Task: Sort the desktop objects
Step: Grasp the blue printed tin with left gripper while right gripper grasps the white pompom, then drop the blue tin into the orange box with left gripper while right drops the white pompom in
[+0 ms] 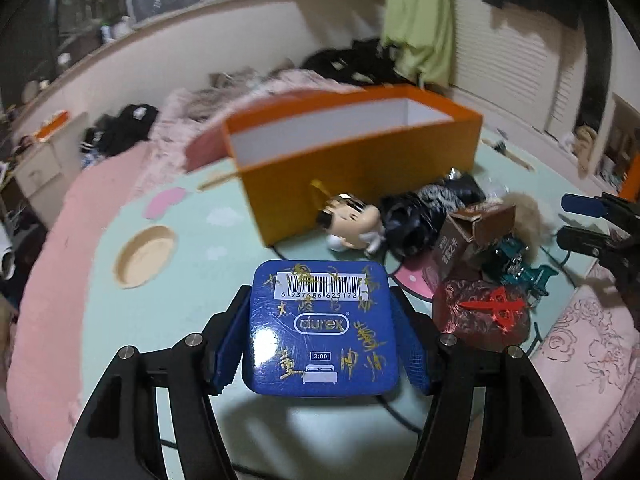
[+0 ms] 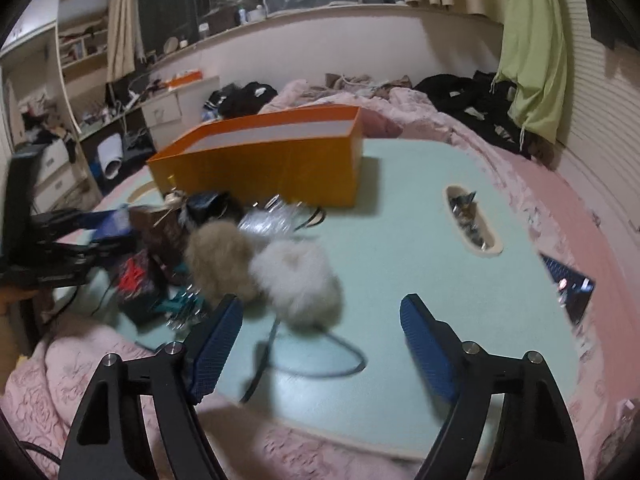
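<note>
While the left gripper [image 1: 320, 328] has its blue pads on both side walls of a blue tin [image 1: 322, 326], the tin's underside is hidden, so whether it rests on the mint-green tabletop [image 1: 168, 312] or is lifted can't be told; a shadow lies just below it. Tin lid: barcode sticker, white logo, gold scribbles. Pads look pressed to the tin, pinching it.

Right of the tin, near it, a dark red foil packet [image 1: 482, 314] with a red emblem; teal clips [image 1: 516, 268] behind it, partly covered. Further back a brown carton [image 1: 472, 236], flap open, print too small to read. Cartoon figurine [image 1: 352, 220] lying on its side against a black crumpled bag [image 1: 412, 220]. Orange box [image 1: 360, 156], open top, white inside, contents not visible, far edge blurred.

Right gripper [image 2: 320, 328]: fingers spread apart, nothing between the pads, bare tabletop under them. Just beyond its left finger two fur pompoms, white [image 2: 298, 284] and tan [image 2: 218, 260], touching each other, both motion-blurred. A black cord [image 2: 320, 368] loops below the white one. The pile left of them is smeared, items hard to separate. Oval slot [image 2: 474, 220] in the tabletop holds something small, unclear. Phone [image 2: 568, 286] at the right edge, partly cut off by pink bedding [image 2: 560, 184].
</note>
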